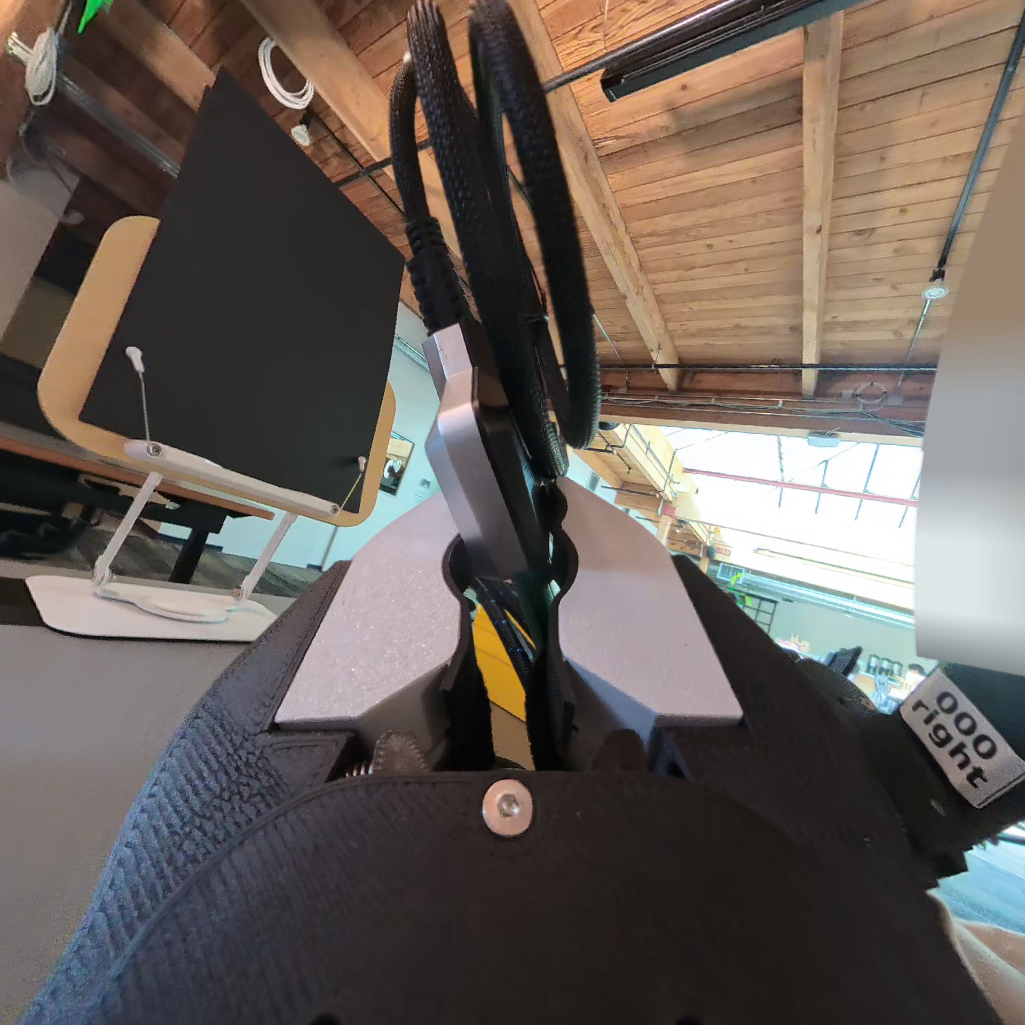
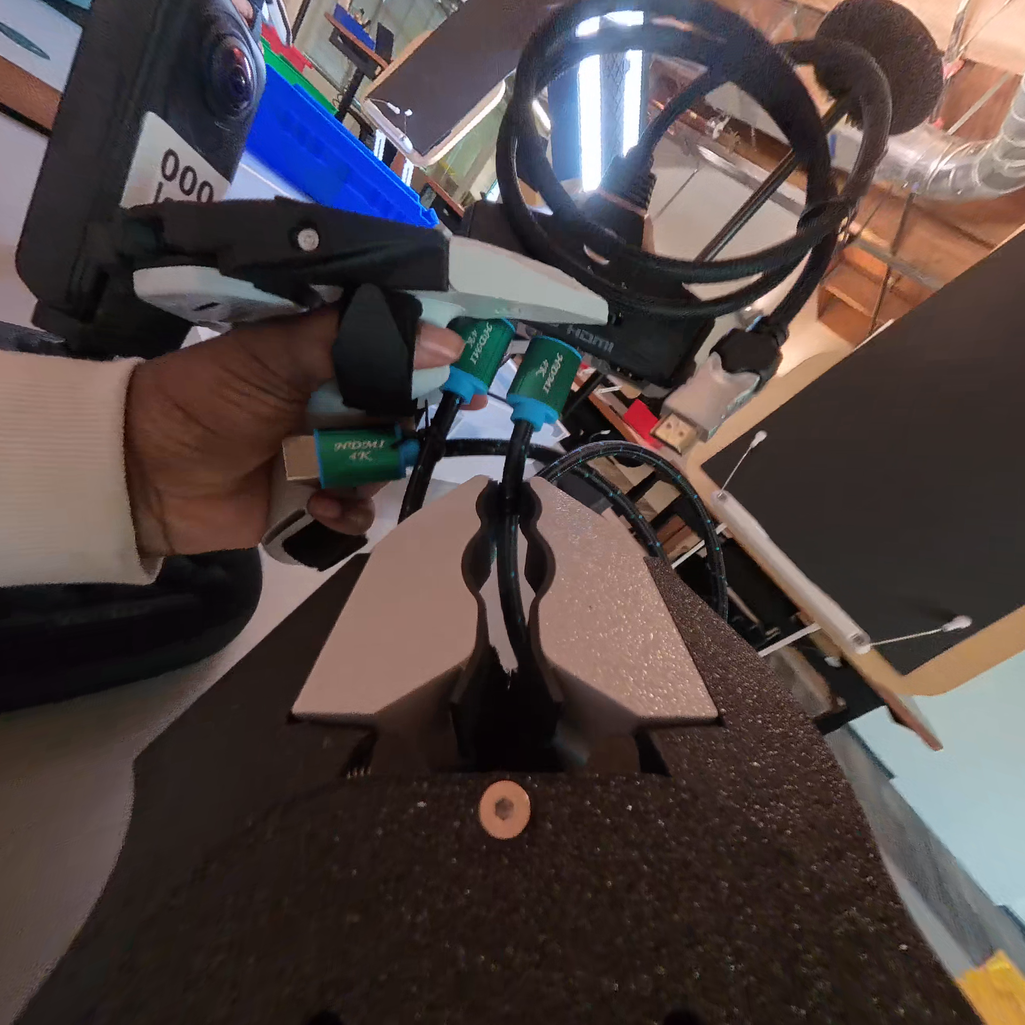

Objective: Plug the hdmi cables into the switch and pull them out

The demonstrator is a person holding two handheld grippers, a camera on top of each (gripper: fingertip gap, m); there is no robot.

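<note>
My left gripper is shut on the HDMI switch, a flat grey and black box, and holds it up in the air. The switch's own black braided cable coils above it. In the right wrist view the left gripper holds the switch level, and two green HDMI plugs sit against its near edge, apparently plugged in. My right gripper is shut on the black cable just below the right green plug. A third green plug hangs loose by the hand.
A black panel on a white stand stands on the grey table; it also shows in the right wrist view. The switch cable's silver plug dangles free. Blue bins sit behind. A person's hand holds the left gripper.
</note>
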